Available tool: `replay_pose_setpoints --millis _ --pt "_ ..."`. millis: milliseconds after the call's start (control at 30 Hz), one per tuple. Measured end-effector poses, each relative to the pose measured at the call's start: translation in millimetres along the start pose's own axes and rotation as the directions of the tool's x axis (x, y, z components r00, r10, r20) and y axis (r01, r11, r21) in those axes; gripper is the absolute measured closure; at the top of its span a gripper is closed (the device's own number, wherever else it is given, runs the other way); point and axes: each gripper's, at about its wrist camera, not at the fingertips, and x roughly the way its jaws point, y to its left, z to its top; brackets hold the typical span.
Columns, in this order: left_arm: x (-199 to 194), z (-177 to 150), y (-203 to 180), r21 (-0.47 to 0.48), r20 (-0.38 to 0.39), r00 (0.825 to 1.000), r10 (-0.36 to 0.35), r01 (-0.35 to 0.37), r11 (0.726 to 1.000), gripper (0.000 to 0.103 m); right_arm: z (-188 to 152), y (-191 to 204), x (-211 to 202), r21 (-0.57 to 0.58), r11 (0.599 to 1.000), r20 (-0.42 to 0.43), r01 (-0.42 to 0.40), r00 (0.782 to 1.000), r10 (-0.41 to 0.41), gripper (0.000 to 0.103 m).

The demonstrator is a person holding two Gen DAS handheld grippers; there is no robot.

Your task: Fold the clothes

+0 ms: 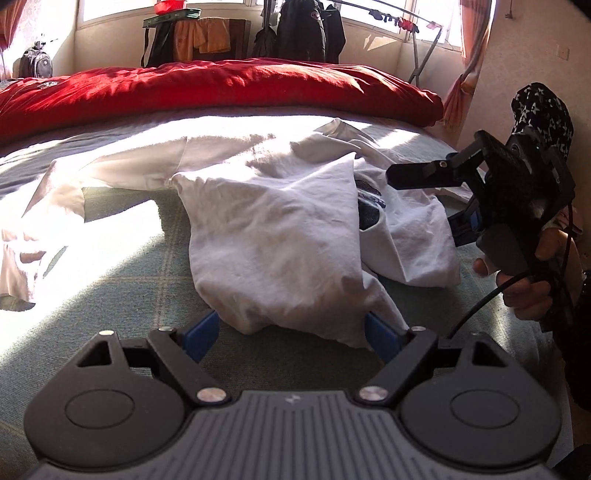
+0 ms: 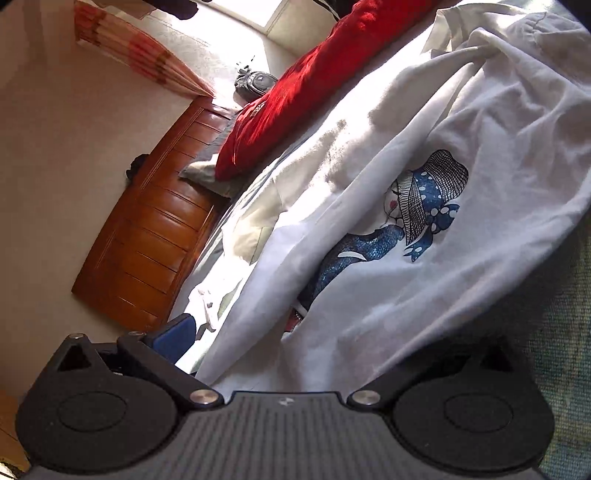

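Observation:
A white T-shirt with a blue printed figure lies crumpled on the bed, partly folded over itself. My left gripper is open, its blue fingers on either side of the shirt's near hem, which drapes between them. My right gripper shows in the left wrist view at the right, open, tilted on its side above the shirt's right part. In the right wrist view one blue finger shows at the left; the shirt covers the other.
The bed has a grey-green checked cover. A red duvet lies across the far side. A wooden headboard stands at the wall. A clothes rack and hanging dark clothes stand by the windows.

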Motion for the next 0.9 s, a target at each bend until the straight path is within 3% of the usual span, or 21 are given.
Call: replay_pose_setpoints --millis 200,367,533,667,800,900 --pt "-2.6 -2.6 2.9 -0.005 -0.005 1.0 0.008 -0.008 1.0 0.017 -4.7 21.7 -20.7 -0.047 0.993 -0.064 -0.112 0.992 0.109 0.0" --pt "-4.0 -2.5 1.3 -0.002 -0.001 1.0 0.015 -0.015 1.0 0.017 -23.5 13.9 -48.2 -0.012 0.999 -0.05 -0.038 0.998 0.037 0.0" --pt "-10.4 -3.0 -0.8 0.005 0.009 1.0 0.011 -0.011 1.0 0.017 -37.7 21.4 -78.8 0.008 0.999 0.069 0.032 0.997 -0.032 0.0" --pt "-14.2 -2.4 -1.0 0.009 0.019 1.0 0.013 -0.014 1.0 0.017 -50.8 25.0 -94.5 0.022 0.999 0.106 0.043 0.993 -0.045 0.0" --pt "-13.0 -1.7 -1.1 0.003 0.026 1.0 0.005 -0.005 1.0 0.017 -54.3 27.5 -82.8 0.028 0.999 0.089 -0.024 0.996 0.022 0.0" --pt "-14.4 -4.0 -2.8 0.003 0.025 1.0 0.003 -0.003 1.0 0.017 -46.5 26.3 -50.2 0.02 0.999 0.052 -0.037 0.998 0.036 0.0"
